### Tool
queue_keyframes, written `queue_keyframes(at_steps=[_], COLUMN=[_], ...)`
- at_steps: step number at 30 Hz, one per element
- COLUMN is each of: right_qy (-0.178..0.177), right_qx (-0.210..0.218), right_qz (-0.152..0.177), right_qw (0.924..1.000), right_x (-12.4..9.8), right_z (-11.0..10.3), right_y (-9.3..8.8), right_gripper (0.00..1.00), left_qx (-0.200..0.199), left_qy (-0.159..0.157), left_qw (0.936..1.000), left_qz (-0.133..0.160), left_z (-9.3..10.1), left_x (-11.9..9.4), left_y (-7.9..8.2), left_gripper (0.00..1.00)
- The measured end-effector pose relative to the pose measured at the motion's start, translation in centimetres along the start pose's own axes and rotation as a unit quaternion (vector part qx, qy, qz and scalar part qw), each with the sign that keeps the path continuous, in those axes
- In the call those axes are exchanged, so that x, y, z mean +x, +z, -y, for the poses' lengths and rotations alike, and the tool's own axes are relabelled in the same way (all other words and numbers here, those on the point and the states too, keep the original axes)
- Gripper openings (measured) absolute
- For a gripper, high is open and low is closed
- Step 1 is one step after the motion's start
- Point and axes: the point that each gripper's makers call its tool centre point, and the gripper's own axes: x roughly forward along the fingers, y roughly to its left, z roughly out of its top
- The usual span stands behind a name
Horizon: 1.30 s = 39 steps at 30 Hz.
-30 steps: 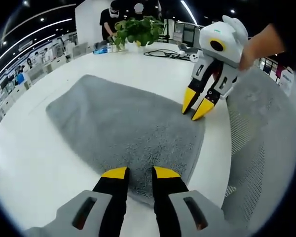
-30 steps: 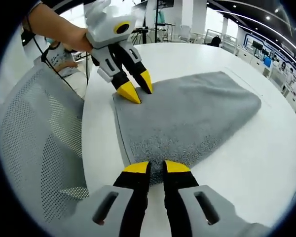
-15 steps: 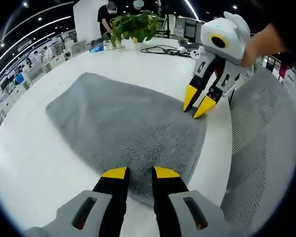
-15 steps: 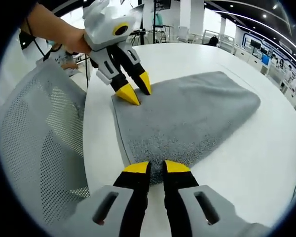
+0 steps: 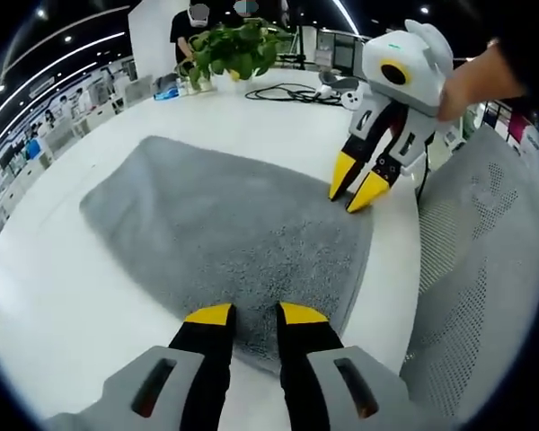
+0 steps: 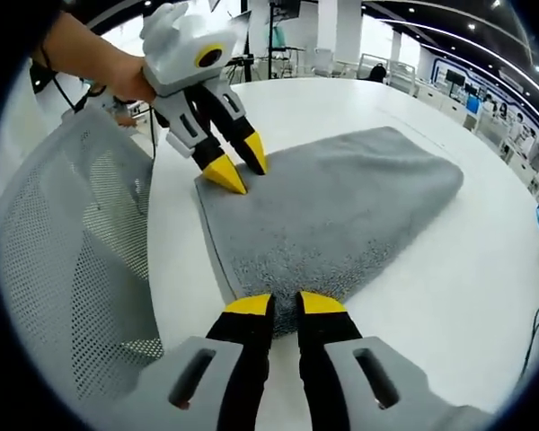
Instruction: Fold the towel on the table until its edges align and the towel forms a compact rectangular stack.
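Note:
A grey towel (image 5: 225,224) (image 6: 332,206) lies flat on the round white table (image 5: 63,296) (image 6: 467,287). My left gripper (image 5: 256,314) rests its yellow tips on one near corner of the towel, with a narrow gap between the jaws and towel pile showing in it. My right gripper (image 6: 286,303) sits the same way on the other near corner, its gap narrower still. Each gripper shows in the other's view, pointing down with both tips touching the towel's corner: the right gripper (image 5: 352,187) and the left gripper (image 6: 238,163). Nothing is lifted.
A grey mesh chair (image 5: 485,269) (image 6: 63,269) stands against the table edge by the near corners. A person's hand (image 5: 472,81) (image 6: 99,63) holds each gripper. A potted plant (image 5: 229,49) and black cables (image 5: 287,92) sit at the table's far side.
Both views have shifted slightly with the hands. The towel lies as before, and both grippers stay at their corners with the same jaw gaps.

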Motion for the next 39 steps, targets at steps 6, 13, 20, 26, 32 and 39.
queue_keyframes(at_steps=[6, 13, 20, 26, 32, 39], right_qy=[0.002, 0.018, 0.039, 0.055, 0.051, 0.024], right_qx=[0.005, 0.007, -0.003, -0.038, -0.079, -0.130], right_qz=[0.002, 0.004, 0.010, 0.007, -0.008, -0.036], right_qw=[1.0000, 0.9998, 0.9992, 0.9977, 0.9955, 0.9906], right_x=[-0.3, -0.5, -1.3, -1.2, -0.4, -0.2], right_z=[-0.4, -0.4, -1.5, -2.6, -2.6, -1.9], right_y=[-0.3, 0.0, 0.5, 0.1, -0.5, -0.4], right_gripper=[0.09, 0.13, 0.23, 0.32, 0.33, 0.23], left_qx=[0.021, 0.034, 0.026, 0.050, 0.090, 0.131], left_qy=[0.008, 0.023, 0.023, -0.018, -0.032, -0.006], left_qw=[0.9997, 0.9991, 0.9994, 0.9986, 0.9952, 0.9905], left_qz=[-0.005, -0.013, 0.004, 0.004, -0.021, -0.042], left_z=[0.3, 0.3, 0.7, 3.3, 4.4, 3.9], left_x=[0.2, -0.7, -2.1, -2.3, -1.1, -0.5], left_y=[0.4, 0.6, 0.7, 0.3, -1.3, -1.3], left_gripper=[0.19, 0.21, 0.23, 0.24, 0.29, 0.25])
